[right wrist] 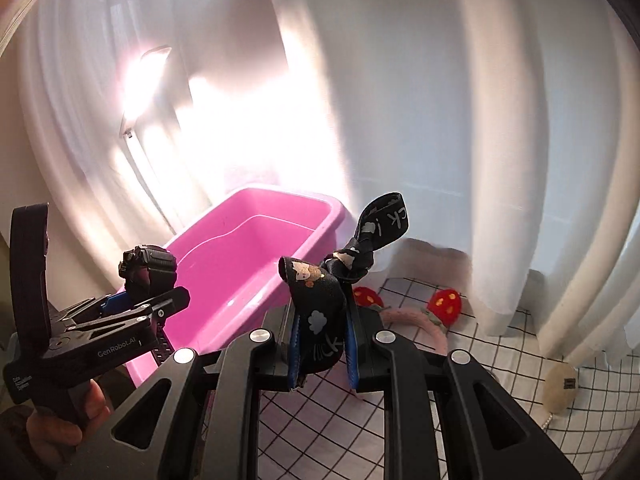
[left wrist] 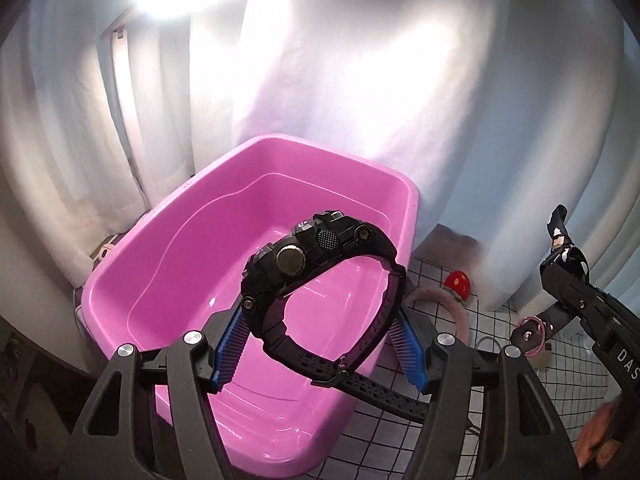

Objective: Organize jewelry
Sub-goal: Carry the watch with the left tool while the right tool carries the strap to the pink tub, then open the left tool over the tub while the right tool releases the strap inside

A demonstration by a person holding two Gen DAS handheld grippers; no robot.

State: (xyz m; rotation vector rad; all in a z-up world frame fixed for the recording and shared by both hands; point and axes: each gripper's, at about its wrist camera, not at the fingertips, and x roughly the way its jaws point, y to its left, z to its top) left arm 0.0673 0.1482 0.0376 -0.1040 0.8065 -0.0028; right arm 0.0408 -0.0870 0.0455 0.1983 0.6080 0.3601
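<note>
Left gripper [left wrist: 318, 344] jaws clamped on chunky black rubber-strapped digital watch [left wrist: 320, 276] over pink plastic tub [left wrist: 256, 152]; right gripper [right wrist: 322, 356] jaws pinch black printed fabric hair tie [right wrist: 320, 300].

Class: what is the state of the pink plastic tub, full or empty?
Empty. In the left wrist view the pink plastic tub shows a bare floor; the black wristwatch is held above it by the left gripper.

tub [left wrist: 132, 280] pink | watch [left wrist: 320, 276] black | headband [right wrist: 320, 312] black, cartoon print | cloth [right wrist: 500, 352] white, black grid
</note>
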